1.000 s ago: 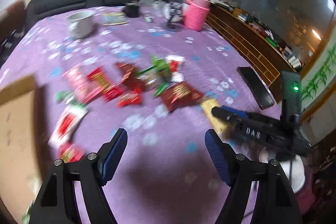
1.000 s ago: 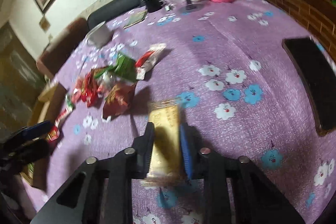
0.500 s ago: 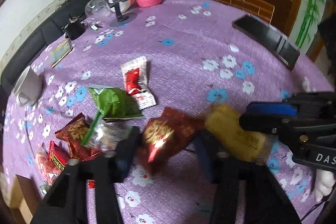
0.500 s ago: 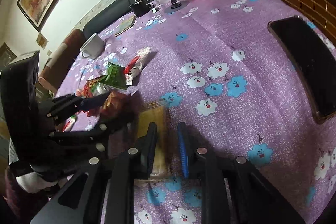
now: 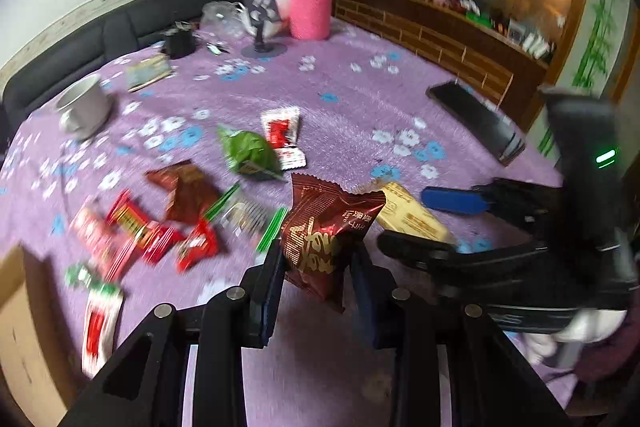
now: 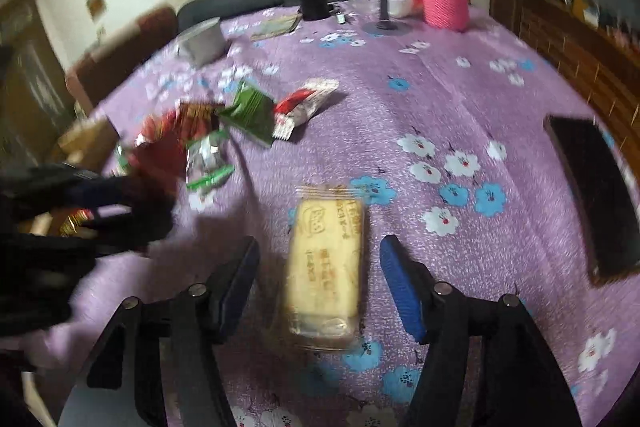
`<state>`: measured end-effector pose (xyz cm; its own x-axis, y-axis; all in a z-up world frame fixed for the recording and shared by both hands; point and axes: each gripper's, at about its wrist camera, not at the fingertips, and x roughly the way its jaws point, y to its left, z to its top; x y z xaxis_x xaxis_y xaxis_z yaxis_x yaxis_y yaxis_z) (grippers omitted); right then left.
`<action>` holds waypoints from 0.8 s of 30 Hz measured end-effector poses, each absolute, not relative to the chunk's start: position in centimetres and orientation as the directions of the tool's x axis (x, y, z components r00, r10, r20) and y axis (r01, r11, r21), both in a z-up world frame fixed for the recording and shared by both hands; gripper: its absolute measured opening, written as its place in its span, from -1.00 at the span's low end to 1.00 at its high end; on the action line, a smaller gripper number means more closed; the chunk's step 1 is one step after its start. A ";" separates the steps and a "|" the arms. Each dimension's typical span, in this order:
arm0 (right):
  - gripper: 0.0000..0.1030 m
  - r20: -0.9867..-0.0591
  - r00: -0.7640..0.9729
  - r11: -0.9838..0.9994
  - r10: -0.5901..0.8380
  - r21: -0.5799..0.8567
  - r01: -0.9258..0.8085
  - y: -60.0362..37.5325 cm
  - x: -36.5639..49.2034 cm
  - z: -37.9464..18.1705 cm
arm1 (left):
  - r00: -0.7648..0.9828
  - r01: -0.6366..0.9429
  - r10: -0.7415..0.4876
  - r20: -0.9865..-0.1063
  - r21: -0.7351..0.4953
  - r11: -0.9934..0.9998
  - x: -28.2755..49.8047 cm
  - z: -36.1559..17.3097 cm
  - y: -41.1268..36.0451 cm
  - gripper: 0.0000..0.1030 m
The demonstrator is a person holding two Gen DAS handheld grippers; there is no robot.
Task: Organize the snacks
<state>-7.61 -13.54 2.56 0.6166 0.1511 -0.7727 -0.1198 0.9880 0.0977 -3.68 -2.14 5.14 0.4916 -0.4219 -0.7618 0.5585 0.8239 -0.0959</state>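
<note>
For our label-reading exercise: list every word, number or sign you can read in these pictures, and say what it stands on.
No text reads with certainty.
On the maroon packet: gold Chinese characters, too blurred to quote.
On the yellow packet: rows of characters and a small drawing, too blurred.
On the red packets: print smeared, unreadable.

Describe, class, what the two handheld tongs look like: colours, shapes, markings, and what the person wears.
Both tongs are black angular frames with silver rivets and ribbed blue pads: the left tongs, the right tongs. The right unit's upright black housing carries a green light. A white glove covers the hand holding it.
</note>
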 end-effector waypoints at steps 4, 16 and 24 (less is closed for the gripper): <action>-0.38 -0.778 0.623 0.992 0.087 0.011 -0.124 -12.6 -8.0 2.5 | 0.536 0.511 -0.452 -0.713 -0.152 0.846 -6.1 6.8 0.9 -0.35; -0.37 -0.712 0.617 0.940 0.334 0.205 -0.272 -9.4 -11.4 6.4 | 0.718 0.186 -0.346 -0.604 -0.312 0.932 -11.9 8.6 16.4 -0.34; -0.37 -0.722 0.481 0.845 0.497 0.277 -0.458 0.9 -11.1 7.6 | 0.756 -0.016 -0.228 -0.614 -0.366 0.930 -15.1 6.6 24.9 -0.33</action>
